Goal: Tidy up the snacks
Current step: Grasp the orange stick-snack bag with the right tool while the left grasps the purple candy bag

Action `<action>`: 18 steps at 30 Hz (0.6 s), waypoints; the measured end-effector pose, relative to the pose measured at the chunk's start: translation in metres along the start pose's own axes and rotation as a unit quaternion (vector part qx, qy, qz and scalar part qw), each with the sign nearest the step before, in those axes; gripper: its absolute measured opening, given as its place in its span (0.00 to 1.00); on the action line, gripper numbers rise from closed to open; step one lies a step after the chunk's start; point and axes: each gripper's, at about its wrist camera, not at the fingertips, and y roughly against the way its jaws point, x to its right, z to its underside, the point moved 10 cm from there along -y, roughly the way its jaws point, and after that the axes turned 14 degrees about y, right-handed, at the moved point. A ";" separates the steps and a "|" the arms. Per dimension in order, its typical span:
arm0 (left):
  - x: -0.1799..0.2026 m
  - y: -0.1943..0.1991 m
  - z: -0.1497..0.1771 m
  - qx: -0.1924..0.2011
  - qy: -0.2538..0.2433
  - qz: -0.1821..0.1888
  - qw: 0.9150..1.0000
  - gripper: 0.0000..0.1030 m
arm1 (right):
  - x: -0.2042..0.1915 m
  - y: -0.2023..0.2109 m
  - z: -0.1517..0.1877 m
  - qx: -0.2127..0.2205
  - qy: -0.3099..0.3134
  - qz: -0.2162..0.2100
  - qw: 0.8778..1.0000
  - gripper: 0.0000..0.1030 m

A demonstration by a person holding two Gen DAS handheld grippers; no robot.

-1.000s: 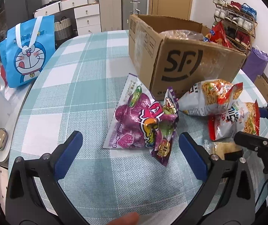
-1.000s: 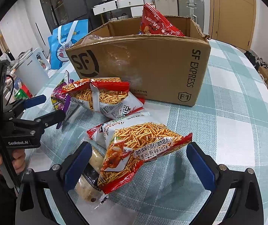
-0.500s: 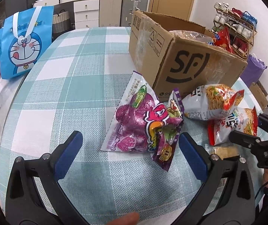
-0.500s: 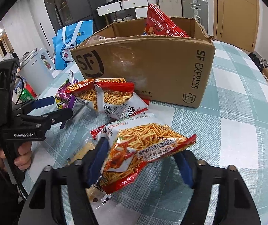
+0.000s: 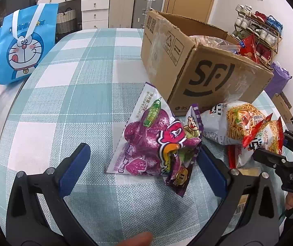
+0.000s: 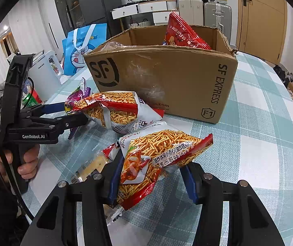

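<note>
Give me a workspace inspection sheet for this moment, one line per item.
Surface: table, teal-white check cloth.
Job's things: cardboard box holding a red bag; near noodle snack bag, second noodle snack bag, purple candy bag outside it.
Clutter: clear-wrapped pack under the near bag.
Grippers: right claw has just been closing, pads on the near bag; left claw open, candy bag between its fingers.
Cables: black cable by left hand.
Surroundings: blue cartoon tote, suitcases, shoe rack.
</note>
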 end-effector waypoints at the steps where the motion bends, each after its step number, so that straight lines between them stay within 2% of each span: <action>1: 0.001 0.000 0.000 -0.001 -0.001 0.001 1.000 0.99 | 0.000 0.000 0.000 0.000 0.000 0.000 1.000 0.51; 6: 0.008 -0.003 0.006 -0.013 -0.018 0.010 1.000 0.80 | 0.002 0.001 0.000 0.000 -0.002 -0.002 1.000 0.51; 10: 0.014 0.002 0.007 -0.003 -0.030 0.019 0.999 0.66 | 0.002 0.001 -0.001 0.001 -0.002 -0.001 1.000 0.51; 12: 0.017 0.007 0.007 0.006 -0.034 0.025 0.999 0.56 | 0.003 0.001 0.000 0.002 -0.002 -0.001 1.000 0.51; 18: 0.016 0.020 0.007 0.028 -0.037 0.029 0.999 0.52 | 0.006 0.004 -0.002 0.006 0.000 0.000 1.000 0.50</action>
